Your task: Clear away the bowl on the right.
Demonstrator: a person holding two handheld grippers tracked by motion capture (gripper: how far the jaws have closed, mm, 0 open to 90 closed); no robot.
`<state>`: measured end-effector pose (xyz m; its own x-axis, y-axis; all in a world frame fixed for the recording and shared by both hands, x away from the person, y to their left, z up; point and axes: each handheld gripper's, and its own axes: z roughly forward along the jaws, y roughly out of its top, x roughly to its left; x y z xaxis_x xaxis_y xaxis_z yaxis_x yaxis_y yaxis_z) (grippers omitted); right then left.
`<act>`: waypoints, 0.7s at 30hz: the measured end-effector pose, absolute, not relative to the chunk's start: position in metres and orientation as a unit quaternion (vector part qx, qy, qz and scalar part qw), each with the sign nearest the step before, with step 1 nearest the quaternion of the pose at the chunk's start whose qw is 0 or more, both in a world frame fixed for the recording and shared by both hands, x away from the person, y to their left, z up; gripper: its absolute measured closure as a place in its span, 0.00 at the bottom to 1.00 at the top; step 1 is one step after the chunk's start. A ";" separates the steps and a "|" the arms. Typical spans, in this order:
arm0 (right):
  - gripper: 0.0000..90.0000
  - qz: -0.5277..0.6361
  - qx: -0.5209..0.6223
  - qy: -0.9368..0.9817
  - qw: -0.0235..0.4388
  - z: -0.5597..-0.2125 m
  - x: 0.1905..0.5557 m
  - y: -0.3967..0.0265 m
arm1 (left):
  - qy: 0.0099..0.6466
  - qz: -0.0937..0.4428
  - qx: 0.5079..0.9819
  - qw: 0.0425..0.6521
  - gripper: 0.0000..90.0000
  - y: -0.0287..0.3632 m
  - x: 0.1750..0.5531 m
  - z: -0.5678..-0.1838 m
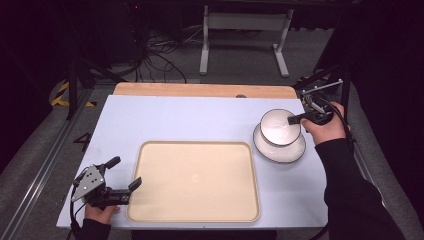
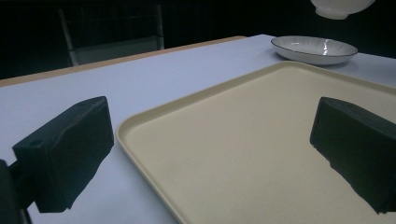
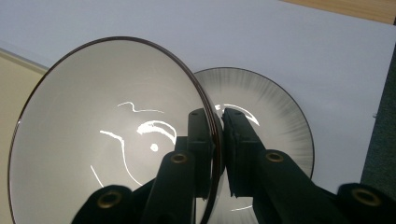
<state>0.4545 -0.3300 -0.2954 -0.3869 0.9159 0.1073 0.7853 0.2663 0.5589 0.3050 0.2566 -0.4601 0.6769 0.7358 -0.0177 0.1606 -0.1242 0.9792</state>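
The tray (image 1: 194, 182) lies on the table (image 1: 175, 120) near its front edge, about midway between the left and right edges. My left gripper (image 1: 125, 175) sits at the front left corner of the table, its jaws either side of the tray's left rim, one over the tray, one over the table. The plate (image 1: 280, 150) rests near the right edge of the table, behind and to the right of the tray. My right gripper (image 1: 295, 120) holds the bowl (image 1: 279, 127) by its rim above the plate, lifted off it.
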 end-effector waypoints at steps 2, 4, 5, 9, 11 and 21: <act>0.91 0.276 0.536 0.789 0.120 -0.292 0.452 -0.326 | 0.316 0.247 0.708 0.581 0.00 0.257 0.305 -0.460; 0.91 0.278 0.530 0.792 0.121 -0.289 0.451 -0.324 | 0.316 0.247 0.708 0.581 0.00 0.257 0.305 -0.460; 0.91 0.278 0.528 0.793 0.122 -0.288 0.450 -0.322 | 0.316 0.247 0.708 0.582 0.00 0.257 0.305 -0.460; 0.91 0.278 0.517 0.801 0.119 -0.285 0.446 -0.312 | 0.316 0.247 0.708 0.581 0.00 0.256 0.305 -0.460; 0.91 0.280 0.510 0.805 0.117 -0.284 0.443 -0.305 | 0.317 0.247 0.708 0.581 0.00 0.256 0.305 -0.460; 0.91 0.286 0.470 0.829 0.101 -0.281 0.433 -0.266 | 0.316 0.247 0.708 0.581 0.00 0.257 0.305 -0.460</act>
